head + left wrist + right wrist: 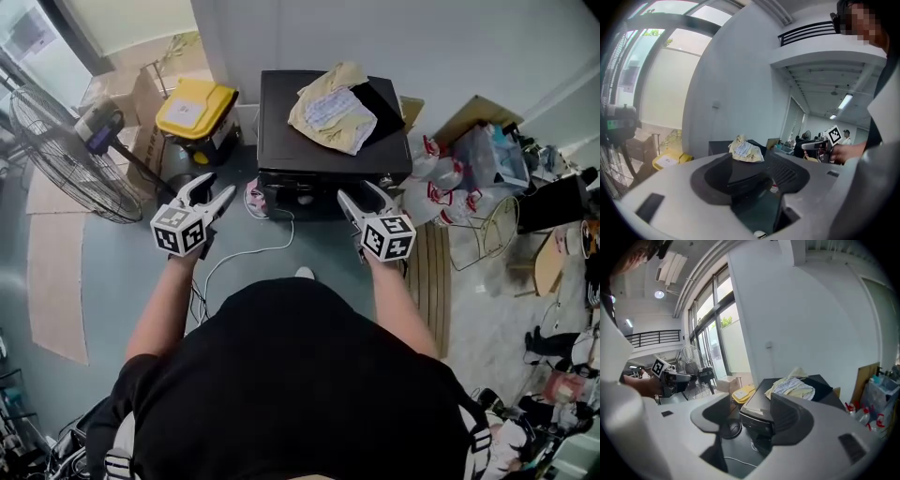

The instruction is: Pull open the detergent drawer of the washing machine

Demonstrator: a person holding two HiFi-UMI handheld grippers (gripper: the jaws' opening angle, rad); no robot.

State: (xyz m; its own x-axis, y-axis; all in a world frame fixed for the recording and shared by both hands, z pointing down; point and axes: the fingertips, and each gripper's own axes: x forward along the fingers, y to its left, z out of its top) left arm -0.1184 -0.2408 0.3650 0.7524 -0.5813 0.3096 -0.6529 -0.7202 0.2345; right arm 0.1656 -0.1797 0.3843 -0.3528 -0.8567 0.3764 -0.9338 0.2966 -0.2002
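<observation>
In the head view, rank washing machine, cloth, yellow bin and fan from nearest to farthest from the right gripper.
1. washing machine, straight ahead
2. cloth, on its top
3. yellow bin, left of the machine
4. fan, far left

On grey floor [122, 272]: black washing machine [291, 127] against wall, yellow-lidded bin [195, 108] beside it, pedestal fan [66, 159], flat cardboard [56, 281], white cable [248, 253]. Atop washing machine: crumpled cloths [333, 111].
</observation>
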